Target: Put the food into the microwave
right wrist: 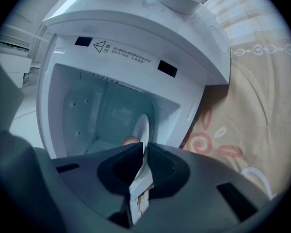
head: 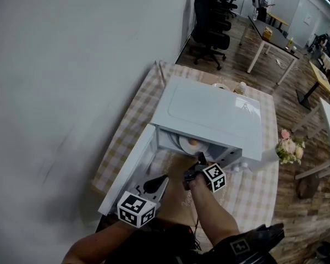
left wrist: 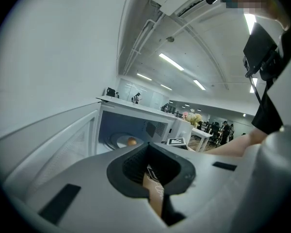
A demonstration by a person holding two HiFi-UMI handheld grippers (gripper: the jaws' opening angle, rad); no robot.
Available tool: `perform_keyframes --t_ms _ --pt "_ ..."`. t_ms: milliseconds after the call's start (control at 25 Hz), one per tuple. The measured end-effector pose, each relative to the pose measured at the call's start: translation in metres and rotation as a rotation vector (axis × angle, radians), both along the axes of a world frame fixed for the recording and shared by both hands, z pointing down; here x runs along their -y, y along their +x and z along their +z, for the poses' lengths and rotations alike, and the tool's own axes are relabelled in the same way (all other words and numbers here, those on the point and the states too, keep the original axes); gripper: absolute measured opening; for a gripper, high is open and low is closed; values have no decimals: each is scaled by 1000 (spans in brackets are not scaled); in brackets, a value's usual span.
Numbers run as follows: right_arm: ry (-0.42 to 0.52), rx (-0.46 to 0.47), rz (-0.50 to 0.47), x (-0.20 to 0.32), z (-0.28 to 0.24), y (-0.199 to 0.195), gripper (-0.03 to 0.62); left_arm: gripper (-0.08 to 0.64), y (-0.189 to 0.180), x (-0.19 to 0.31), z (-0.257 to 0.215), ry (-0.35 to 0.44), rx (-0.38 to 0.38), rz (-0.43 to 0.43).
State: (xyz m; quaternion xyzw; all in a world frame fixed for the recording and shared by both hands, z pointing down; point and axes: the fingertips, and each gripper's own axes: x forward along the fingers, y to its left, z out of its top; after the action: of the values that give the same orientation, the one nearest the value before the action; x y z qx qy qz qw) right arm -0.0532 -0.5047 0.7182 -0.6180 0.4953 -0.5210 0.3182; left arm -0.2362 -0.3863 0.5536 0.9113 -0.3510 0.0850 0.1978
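Checked tablecloth (head: 256, 194) | your right gripper (right wrist: 143, 154) clamps plate (right wrist: 142, 127) rim to seat food (head: 192, 142) inside microwave (head: 209, 111) | left gripper (head: 158, 185) closed, empty, waiting

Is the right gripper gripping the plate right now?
Yes: the right gripper's jaws are closed on the white plate's rim, with the plate reaching into the open microwave.

A plain white wall (head: 71, 65) fills the left of the head view. At upper right lie brown wood-plank floor (head: 297, 114), black office chairs (head: 212, 23) and long white desks (head: 275, 40). Ceiling strip lights (left wrist: 170, 61) glow overhead.
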Motion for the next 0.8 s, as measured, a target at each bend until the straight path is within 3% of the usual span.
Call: perform_keyframes --t_ms 800 --pt "-39 -104 -40 38 -11 -4 34 8 -13 -1 2 -4 9 -11"
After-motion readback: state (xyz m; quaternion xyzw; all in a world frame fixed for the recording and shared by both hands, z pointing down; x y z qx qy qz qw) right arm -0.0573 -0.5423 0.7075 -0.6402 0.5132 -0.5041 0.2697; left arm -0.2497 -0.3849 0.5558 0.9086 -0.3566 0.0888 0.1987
